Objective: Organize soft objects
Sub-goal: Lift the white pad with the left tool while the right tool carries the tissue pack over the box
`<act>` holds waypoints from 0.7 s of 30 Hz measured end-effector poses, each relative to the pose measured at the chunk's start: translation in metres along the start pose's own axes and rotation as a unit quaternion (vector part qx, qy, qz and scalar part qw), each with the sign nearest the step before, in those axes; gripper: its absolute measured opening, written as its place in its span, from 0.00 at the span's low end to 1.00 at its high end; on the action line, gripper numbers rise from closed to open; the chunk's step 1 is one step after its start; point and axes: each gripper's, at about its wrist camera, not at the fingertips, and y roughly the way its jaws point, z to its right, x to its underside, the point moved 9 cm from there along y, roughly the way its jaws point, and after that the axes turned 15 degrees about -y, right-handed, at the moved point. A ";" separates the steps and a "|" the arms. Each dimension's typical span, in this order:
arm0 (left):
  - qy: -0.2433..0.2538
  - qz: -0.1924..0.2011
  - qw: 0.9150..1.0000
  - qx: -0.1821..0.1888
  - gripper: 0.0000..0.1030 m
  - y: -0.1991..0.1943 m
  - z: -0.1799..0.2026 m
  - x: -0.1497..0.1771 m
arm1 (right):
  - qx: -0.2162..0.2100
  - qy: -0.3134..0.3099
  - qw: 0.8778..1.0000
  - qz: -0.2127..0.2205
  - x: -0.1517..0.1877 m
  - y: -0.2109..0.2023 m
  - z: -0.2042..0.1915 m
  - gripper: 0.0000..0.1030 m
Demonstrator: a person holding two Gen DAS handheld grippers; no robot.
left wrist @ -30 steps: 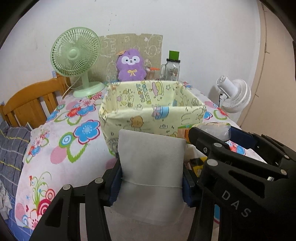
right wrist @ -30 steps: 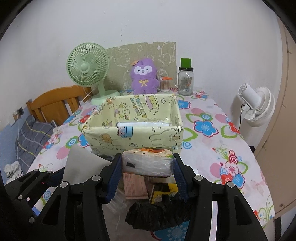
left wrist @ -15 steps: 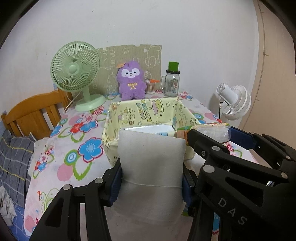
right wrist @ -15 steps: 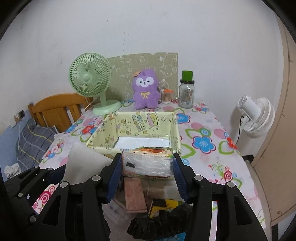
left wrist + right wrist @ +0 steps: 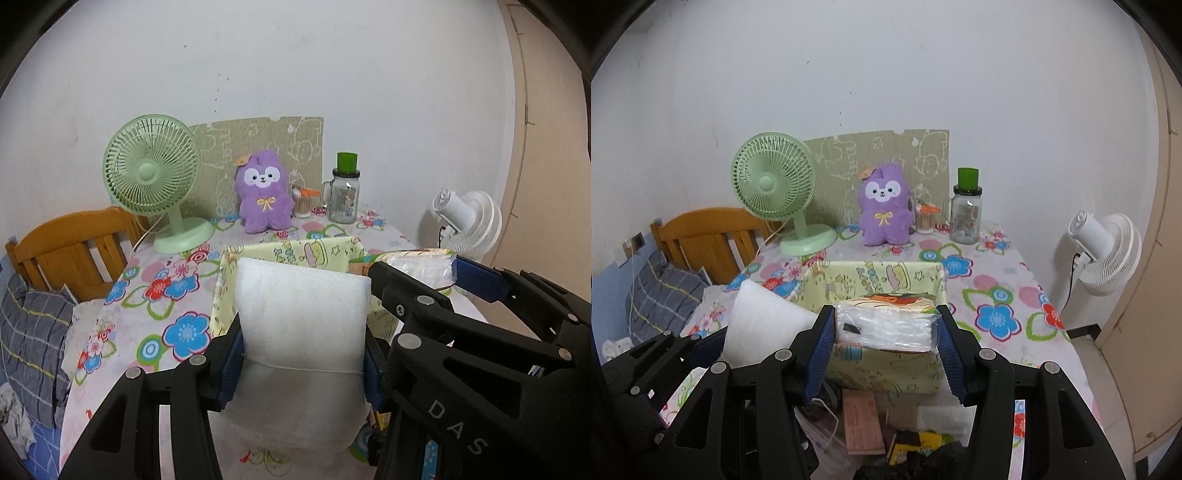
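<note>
The left tool [image 5: 303,363] is clamped on a white foam pad [image 5: 301,325]; the right tool [image 5: 886,341], marked "DAS", grips a tissue pack [image 5: 886,321], both above the yellow cartoon-print box [image 5: 882,275].

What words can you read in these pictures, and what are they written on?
"DAS": raised letters on the black right gripper body, seen from the left wrist.
Yellow fabric box: cartoon lettering inside, too warped to read.
Glass jar: label too small.
Tissue pack: print too blurred.
</note>
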 end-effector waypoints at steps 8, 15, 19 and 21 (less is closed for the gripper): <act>-0.006 0.007 1.000 0.003 0.54 0.011 0.003 -0.015 | 0.004 0.009 1.000 0.006 -0.012 0.012 0.008 0.55; -0.012 0.007 1.000 0.002 0.54 0.028 0.001 -0.027 | 0.008 0.012 1.000 0.006 -0.022 0.032 0.015 0.55; -0.014 0.006 1.000 -0.002 0.54 0.041 -0.001 -0.032 | 0.008 0.010 1.000 0.004 -0.025 0.043 0.016 0.55; -0.014 0.004 1.000 -0.003 0.54 0.046 -0.002 -0.034 | 0.004 0.010 1.000 0.002 -0.026 0.049 0.015 0.55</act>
